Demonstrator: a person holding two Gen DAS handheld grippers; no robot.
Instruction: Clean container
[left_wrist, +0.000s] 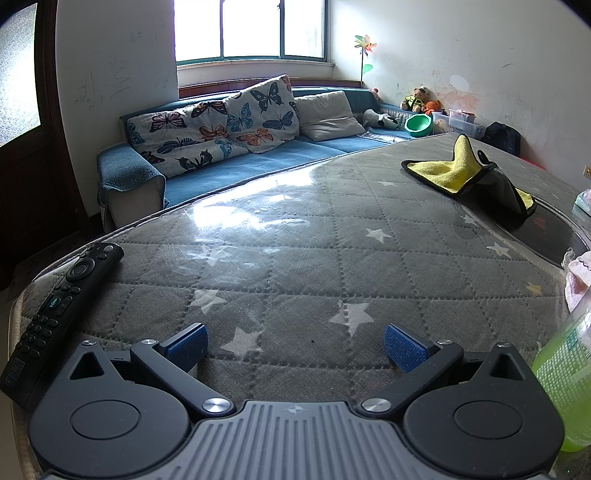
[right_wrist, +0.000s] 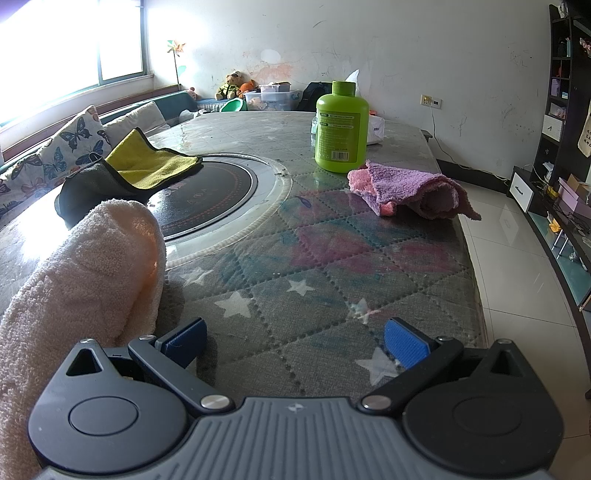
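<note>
A lime-green bottle (right_wrist: 341, 127) with a green cap stands upright on the far side of the quilted table (right_wrist: 321, 280), well ahead of my right gripper (right_wrist: 295, 341). That gripper is open and holds nothing. A pink and purple cloth (right_wrist: 410, 190) lies just in front of the bottle. A peach towel (right_wrist: 85, 280) is bunched right beside the right gripper's left finger. My left gripper (left_wrist: 295, 343) hovers low over the table, open and empty. A translucent green container (left_wrist: 565, 387) shows at its right edge, partly cut off.
A yellow and grey cloth (right_wrist: 136, 166) lies over a round black cooktop (right_wrist: 207, 195) set into the table. A black remote (left_wrist: 59, 310) rests near the left edge. A sofa with cushions (left_wrist: 236, 122) runs behind the table. Tiled floor (right_wrist: 517, 258) and shelves lie to the right.
</note>
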